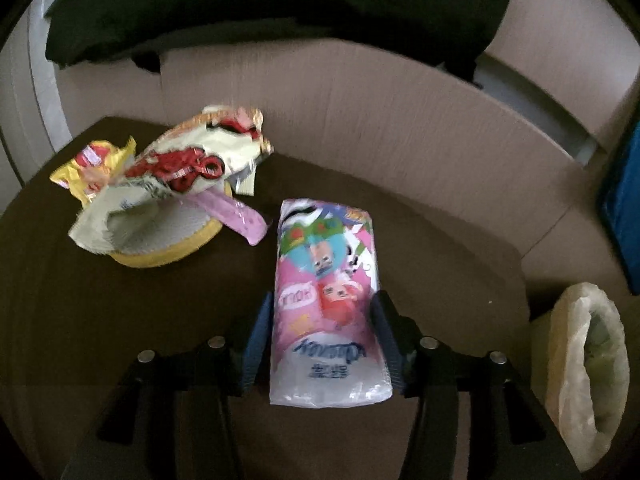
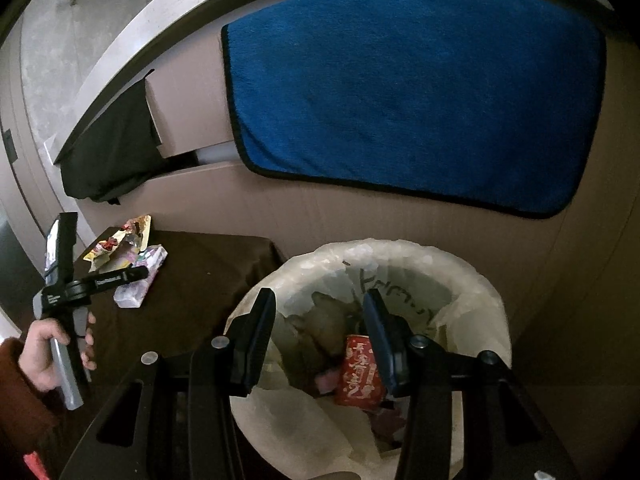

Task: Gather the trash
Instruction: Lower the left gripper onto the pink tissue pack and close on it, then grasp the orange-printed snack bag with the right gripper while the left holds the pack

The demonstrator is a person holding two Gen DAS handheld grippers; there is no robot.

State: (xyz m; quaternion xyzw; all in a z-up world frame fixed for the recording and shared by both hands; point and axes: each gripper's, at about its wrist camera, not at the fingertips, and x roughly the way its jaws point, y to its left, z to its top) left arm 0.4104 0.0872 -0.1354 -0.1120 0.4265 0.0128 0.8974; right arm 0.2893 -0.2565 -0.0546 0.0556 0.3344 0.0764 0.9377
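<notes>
Left gripper (image 1: 324, 336) is pointing steeply down with its jaws standing wide, both blue-padded fingers (image 1: 258, 344) flanking a tissue pack (image 1: 326, 300) that is lying between them, pads not visibly pressing on it. Left hand (image 2: 48, 356) is wrapping its handle from behind, fingers curled round the front of the grip, a reddish-brown sleeve (image 2: 16, 396) trailing back from the wrist. Right gripper (image 2: 320, 332) is angling down and forward with its jaws apart, nothing sitting between its fingers (image 2: 256, 340), and its hand is out of view behind the tool.
</notes>
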